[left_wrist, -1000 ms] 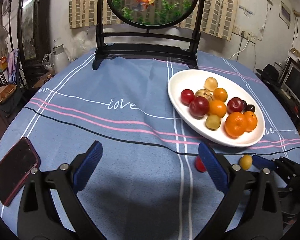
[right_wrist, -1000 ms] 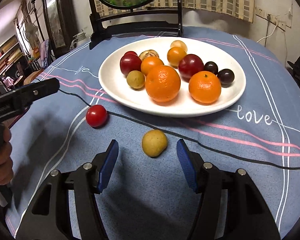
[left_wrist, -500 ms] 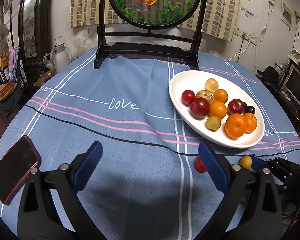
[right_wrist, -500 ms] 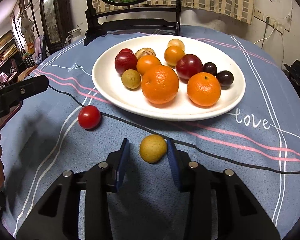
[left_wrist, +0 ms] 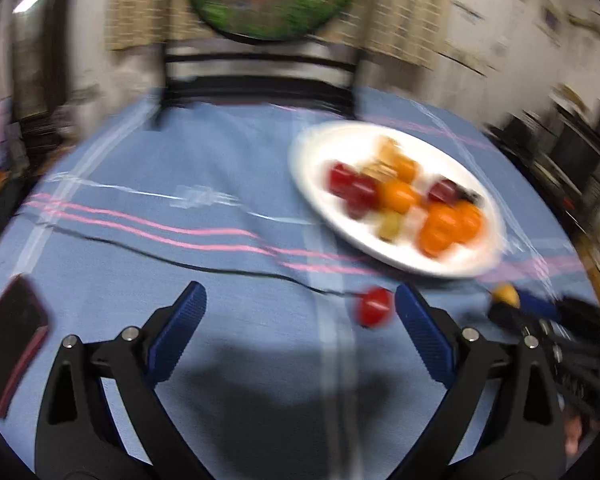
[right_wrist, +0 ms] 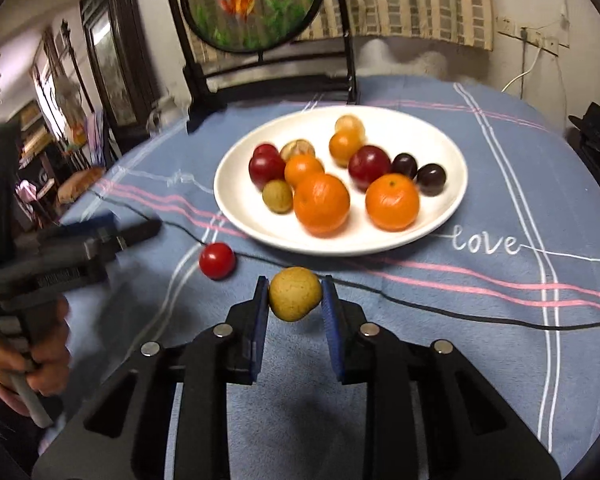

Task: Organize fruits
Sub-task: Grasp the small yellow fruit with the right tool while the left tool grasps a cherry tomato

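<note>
A white oval plate (right_wrist: 440,224) holds several oranges, red plums, dark grapes and small yellow fruits. My right gripper (right_wrist: 295,294) is shut on a small yellow-brown fruit (right_wrist: 295,294) and holds it above the blue cloth, in front of the plate. A red cherry tomato (right_wrist: 217,260) lies on the cloth left of it. In the blurred left wrist view my left gripper (left_wrist: 300,312) is open and empty, with the tomato (left_wrist: 374,306) just inside its right finger and the plate (left_wrist: 312,168) beyond, to the right.
A dark phone (left_wrist: 10,348) lies at the table's left edge. A black-framed round fish screen (right_wrist: 256,4) stands at the far side of the table. The right gripper with the yellow fruit (left_wrist: 506,294) shows at the right of the left wrist view.
My right gripper closed on the yellow-brown fruit and lifted it off the cloth. My left gripper swung right, so the tomato now shows between its fingers; its view is motion-blurred.
</note>
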`<act>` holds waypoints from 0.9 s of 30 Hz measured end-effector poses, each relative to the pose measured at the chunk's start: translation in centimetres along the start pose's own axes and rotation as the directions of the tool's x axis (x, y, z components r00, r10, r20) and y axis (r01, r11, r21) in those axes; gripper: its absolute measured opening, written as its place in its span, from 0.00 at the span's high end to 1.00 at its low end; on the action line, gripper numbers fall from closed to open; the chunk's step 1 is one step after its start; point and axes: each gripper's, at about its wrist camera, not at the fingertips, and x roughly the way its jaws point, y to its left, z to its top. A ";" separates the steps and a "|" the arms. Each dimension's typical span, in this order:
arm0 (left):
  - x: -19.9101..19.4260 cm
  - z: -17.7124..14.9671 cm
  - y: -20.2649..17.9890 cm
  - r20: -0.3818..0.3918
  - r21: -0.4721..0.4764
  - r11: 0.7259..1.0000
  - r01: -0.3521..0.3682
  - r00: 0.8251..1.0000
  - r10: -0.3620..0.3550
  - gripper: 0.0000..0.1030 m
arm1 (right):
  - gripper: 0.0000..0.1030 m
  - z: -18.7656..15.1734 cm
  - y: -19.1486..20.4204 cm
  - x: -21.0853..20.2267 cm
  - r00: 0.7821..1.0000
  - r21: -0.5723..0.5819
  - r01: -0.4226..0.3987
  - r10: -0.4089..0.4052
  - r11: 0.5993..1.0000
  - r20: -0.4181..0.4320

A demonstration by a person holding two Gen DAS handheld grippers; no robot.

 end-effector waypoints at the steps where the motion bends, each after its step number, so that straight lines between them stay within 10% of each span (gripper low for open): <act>1: 0.3 -0.2 -0.8 -0.020 0.034 0.999 0.041 0.999 -0.041 0.20 | 0.74 0.0 -0.2 -0.3 1.000 0.011 -0.008 0.008 1.000 0.004; 5: 1.5 -1.0 -2.9 -0.054 0.132 0.989 0.072 0.996 -0.065 0.40 | 0.74 0.0 -0.5 -0.7 0.999 0.044 -0.034 0.034 0.998 0.007; 27: 5.2 -1.1 -4.5 -0.096 0.191 0.981 0.033 0.995 -0.014 0.63 | 0.74 -0.3 -0.4 -0.2 0.999 0.060 -0.038 0.040 0.997 -0.019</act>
